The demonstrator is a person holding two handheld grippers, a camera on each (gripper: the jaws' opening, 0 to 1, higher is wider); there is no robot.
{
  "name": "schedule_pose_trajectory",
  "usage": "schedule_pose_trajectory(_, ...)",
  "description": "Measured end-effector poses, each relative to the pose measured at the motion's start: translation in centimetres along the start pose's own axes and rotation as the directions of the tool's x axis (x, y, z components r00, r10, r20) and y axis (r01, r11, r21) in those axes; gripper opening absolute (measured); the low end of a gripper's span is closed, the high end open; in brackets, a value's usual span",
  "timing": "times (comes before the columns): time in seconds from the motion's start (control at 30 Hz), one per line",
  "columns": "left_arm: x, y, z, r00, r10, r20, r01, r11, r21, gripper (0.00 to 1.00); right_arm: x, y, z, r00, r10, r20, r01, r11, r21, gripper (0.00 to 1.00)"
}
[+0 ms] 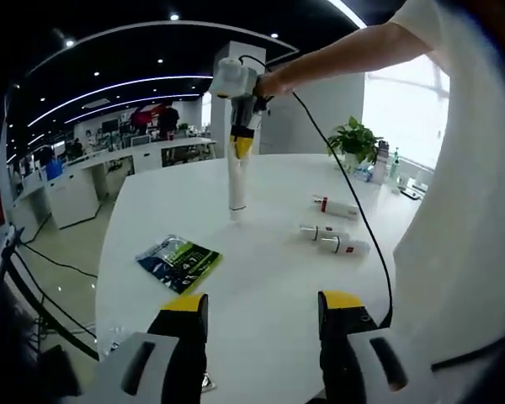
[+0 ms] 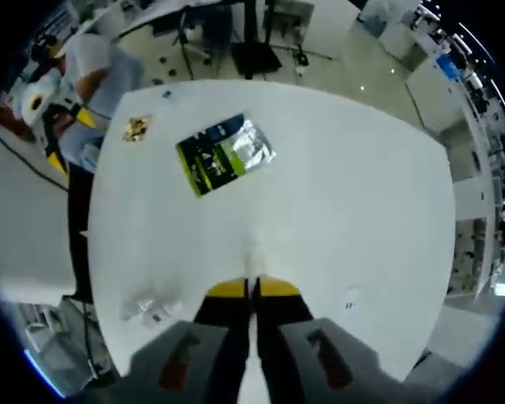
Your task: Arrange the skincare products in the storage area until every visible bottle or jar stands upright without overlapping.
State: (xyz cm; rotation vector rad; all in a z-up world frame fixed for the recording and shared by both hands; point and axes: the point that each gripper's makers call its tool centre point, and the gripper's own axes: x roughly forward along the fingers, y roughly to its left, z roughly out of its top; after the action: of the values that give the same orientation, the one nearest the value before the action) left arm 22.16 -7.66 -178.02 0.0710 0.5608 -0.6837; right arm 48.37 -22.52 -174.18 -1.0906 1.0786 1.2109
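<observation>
A white tube stands upright on the round white table, its lower end touching the tabletop. My right gripper, held by a person's hand, is shut on the tube's top end. In the right gripper view its yellow-tipped jaws point straight down at the table, pressed almost together. Three more white tubes lie flat to the right: one farther back, two close together. My left gripper hangs open over the near table edge with nothing in it; it also appears at the far edge.
A green and silver packet lies flat left of the standing tube. A small brownish item sits near the table edge. A potted plant and bottles stand by the window. A black cable trails across the table. The person's white shirt is at right.
</observation>
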Motion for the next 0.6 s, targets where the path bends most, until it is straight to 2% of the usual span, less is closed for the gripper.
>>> schedule_pose_trajectory(0.23, 0.2, 0.1, -0.4, 1.0, 0.0, -0.015, 0.0, 1.0, -0.004, 0.53, 0.2, -0.8, -0.9, 1.0, 0.009, -0.012, -0.009, 1.0, 0.012, 0.0)
schedule_pose_trajectory(0.6, 0.7, -0.1, -0.1, 1.0, -0.003, -0.018, 0.003, 1.0, -0.002, 0.53, 0.5, -1.2, -2.4, 0.999, 0.02, -0.032, -0.02, 1.0, 0.022, 0.0)
